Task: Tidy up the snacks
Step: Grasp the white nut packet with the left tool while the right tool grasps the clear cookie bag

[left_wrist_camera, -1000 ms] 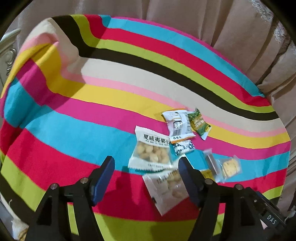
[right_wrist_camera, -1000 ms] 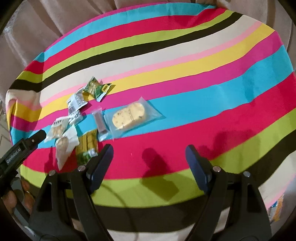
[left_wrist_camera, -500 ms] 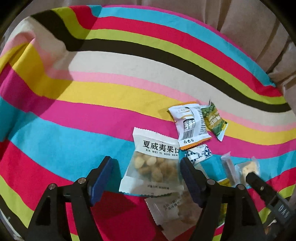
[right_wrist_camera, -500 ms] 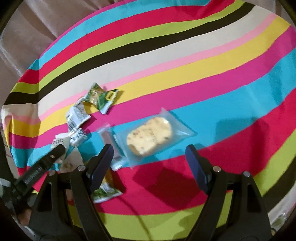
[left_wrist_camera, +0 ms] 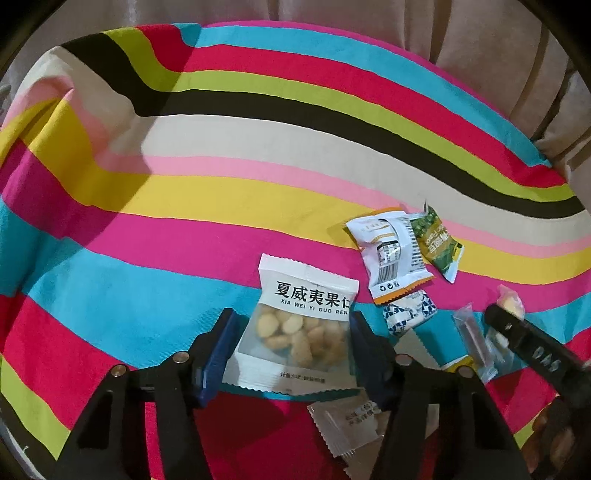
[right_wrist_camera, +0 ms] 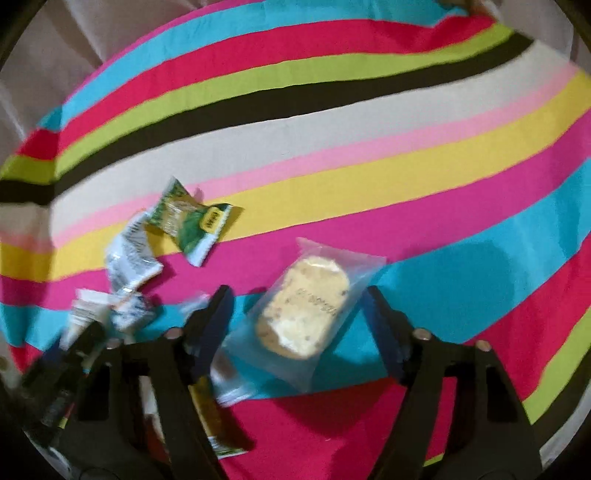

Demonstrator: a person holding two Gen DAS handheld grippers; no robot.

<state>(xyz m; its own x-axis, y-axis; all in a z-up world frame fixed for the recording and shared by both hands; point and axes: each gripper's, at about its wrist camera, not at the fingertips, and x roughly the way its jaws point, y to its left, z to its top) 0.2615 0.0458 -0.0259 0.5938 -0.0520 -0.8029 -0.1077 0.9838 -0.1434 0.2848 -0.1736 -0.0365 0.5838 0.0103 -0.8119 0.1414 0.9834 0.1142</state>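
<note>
Several snack packets lie on a striped cloth (left_wrist_camera: 184, 192). In the left wrist view my left gripper (left_wrist_camera: 291, 328) is open, its jaws on either side of a white nut packet (left_wrist_camera: 303, 325). Beside it lie a white-and-orange packet (left_wrist_camera: 391, 254), a green packet (left_wrist_camera: 437, 243) and a small blue-patterned packet (left_wrist_camera: 410, 317). In the right wrist view my right gripper (right_wrist_camera: 299, 306) is open around a clear bag holding a biscuit (right_wrist_camera: 306, 314). The green packet (right_wrist_camera: 188, 218) lies to its upper left.
More packets lie under and beside the grippers: a white sachet (left_wrist_camera: 347, 424) and a clear stick packet (left_wrist_camera: 472, 336). The right gripper's body (left_wrist_camera: 535, 358) shows at the left view's right edge. Beige curtains (left_wrist_camera: 406, 26) hang behind the cloth.
Both grippers have moved forward and down. The nut packet now sits between the left jaws, and the biscuit bag sits between the right jaws. Both stay open.
</note>
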